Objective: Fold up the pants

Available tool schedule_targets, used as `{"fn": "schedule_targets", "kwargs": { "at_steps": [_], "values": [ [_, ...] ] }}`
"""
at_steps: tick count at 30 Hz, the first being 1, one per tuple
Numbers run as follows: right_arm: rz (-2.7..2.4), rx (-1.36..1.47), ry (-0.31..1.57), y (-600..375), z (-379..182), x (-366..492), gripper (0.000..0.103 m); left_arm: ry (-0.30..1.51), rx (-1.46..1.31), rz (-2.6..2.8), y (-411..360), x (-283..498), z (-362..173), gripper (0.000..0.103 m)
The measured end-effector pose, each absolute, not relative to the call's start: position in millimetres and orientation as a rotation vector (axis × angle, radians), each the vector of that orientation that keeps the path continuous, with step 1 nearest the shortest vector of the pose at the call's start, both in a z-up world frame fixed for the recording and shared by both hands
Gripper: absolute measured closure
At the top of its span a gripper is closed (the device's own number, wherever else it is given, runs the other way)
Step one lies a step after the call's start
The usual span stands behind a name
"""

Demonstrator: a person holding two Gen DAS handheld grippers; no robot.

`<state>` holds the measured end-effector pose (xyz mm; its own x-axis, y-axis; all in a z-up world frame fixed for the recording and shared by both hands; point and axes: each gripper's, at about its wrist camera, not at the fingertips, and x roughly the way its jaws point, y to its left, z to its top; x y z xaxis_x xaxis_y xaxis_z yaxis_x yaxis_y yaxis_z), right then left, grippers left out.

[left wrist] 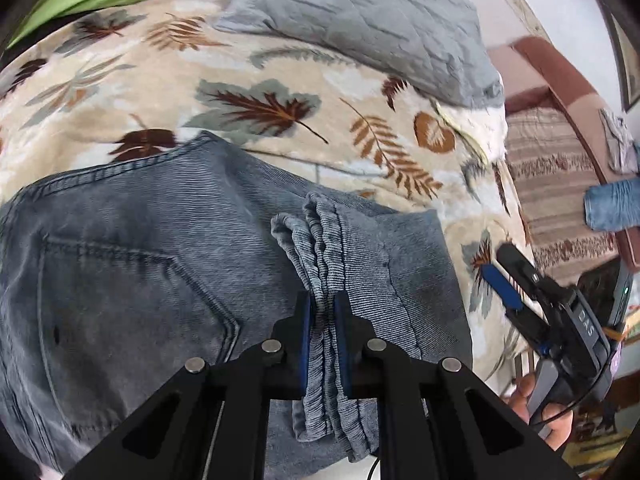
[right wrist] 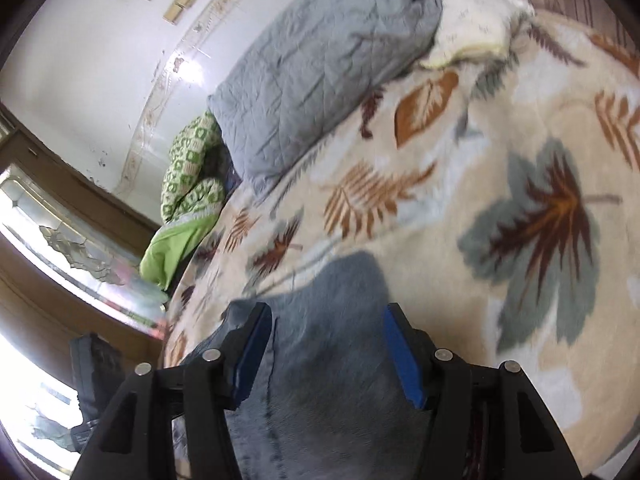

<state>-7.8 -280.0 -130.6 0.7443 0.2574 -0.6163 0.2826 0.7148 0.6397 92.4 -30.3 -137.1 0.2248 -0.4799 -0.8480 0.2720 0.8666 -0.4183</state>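
Note:
Grey-blue jeans (left wrist: 140,248) lie spread on a leaf-patterned blanket (left wrist: 120,80), back pocket up. My left gripper (left wrist: 322,312) is shut on a bunched, doubled hem of the jeans (left wrist: 320,240), which stands up between its blue pads. To the right, a hand (left wrist: 532,400) holds my right gripper (left wrist: 498,264) over the blanket, beyond the jeans' edge. In the right wrist view the right gripper (right wrist: 328,344) stands open, and denim (right wrist: 332,300) lies below the gap, clear of both pads.
A grey quilted pillow (left wrist: 380,24) (right wrist: 320,60) rests at the head of the bed. Green patterned bedding (right wrist: 192,176) is piled by the wall. A striped couch (left wrist: 552,184) stands past the bed's right edge.

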Motion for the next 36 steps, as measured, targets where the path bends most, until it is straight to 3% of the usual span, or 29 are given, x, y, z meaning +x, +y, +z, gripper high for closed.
{"fn": "schedule_targets", "kwargs": {
  "at_steps": [3, 7, 15, 18, 20, 23, 28, 32, 36],
  "values": [
    [-0.001, 0.725, 0.825, -266, -140, 14, 0.059, 1.262, -0.157, -0.491, -33, 90, -145, 0.090],
    [-0.051, 0.631, 1.000, -249, -177, 37, 0.065, 1.219, -0.102, -0.380, -22, 82, -146, 0.090],
    [-0.011, 0.659, 0.810, -254, -144, 30, 0.065, 1.157, -0.082, -0.483, -26, 51, -128, 0.090],
    [-0.010, 0.657, 0.847, -247, -153, 50, 0.065, 1.184, -0.016, -0.465, -38, 49, -141, 0.089],
    [-0.034, 0.680, 0.971, -245, -180, 70, 0.065, 1.242, 0.028, -0.418, -39, 53, -161, 0.089],
    [-0.056, 0.736, 0.940, -250, -181, 71, 0.064, 1.262, -0.040, -0.432, -22, 54, -162, 0.087],
    [0.079, 0.721, 0.905, -228, -157, 54, 0.064, 1.114, -0.040, -0.364, 56, 43, -123, 0.085],
    [0.217, 0.575, 0.929, -181, -146, 33, 0.064, 1.020, -0.112, -0.131, 169, 25, -106, 0.067],
    [0.262, 0.382, 1.036, -131, -164, 33, 0.064, 1.043, -0.147, 0.004, 252, 4, -121, 0.066]
  ]
}}
